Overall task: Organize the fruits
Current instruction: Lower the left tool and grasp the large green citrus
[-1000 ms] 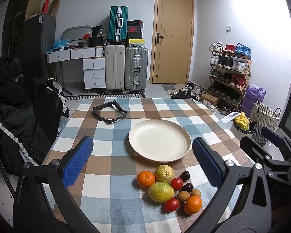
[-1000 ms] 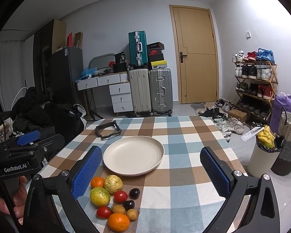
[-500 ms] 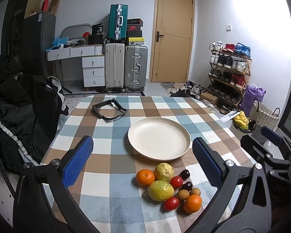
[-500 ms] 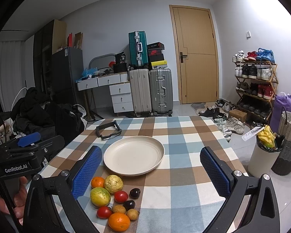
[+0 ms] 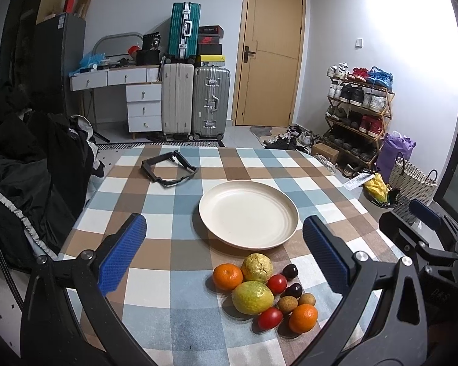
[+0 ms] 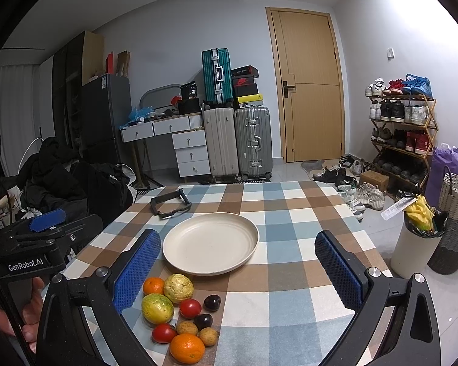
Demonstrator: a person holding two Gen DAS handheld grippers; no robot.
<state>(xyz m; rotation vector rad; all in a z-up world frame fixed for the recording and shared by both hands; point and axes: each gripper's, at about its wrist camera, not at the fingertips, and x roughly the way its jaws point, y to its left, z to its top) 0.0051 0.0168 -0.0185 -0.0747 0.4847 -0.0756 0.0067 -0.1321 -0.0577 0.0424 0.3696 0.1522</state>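
Both tools held spread, nothing gripped: left tool (image 5: 224, 248), right tool (image 6: 238, 263). Fruits (image 5: 264, 292) clustered on desk (image 5: 155, 244) just before bare plate (image 5: 248, 215), likely intended destination. Tools raised above, presumably for choosing first fruit.

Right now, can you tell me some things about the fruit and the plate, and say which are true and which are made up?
1. The round cream plate has fruit on it. False: it is bare; the fruit lies on the checked tablecloth beside it.
2. There are two orange mandarins. True.
3. The left gripper holds a red tomato. False: its blue fingers stand wide apart, holding nothing.
4. The right gripper is open. True.
5. A black strap lies beyond the plate. True.
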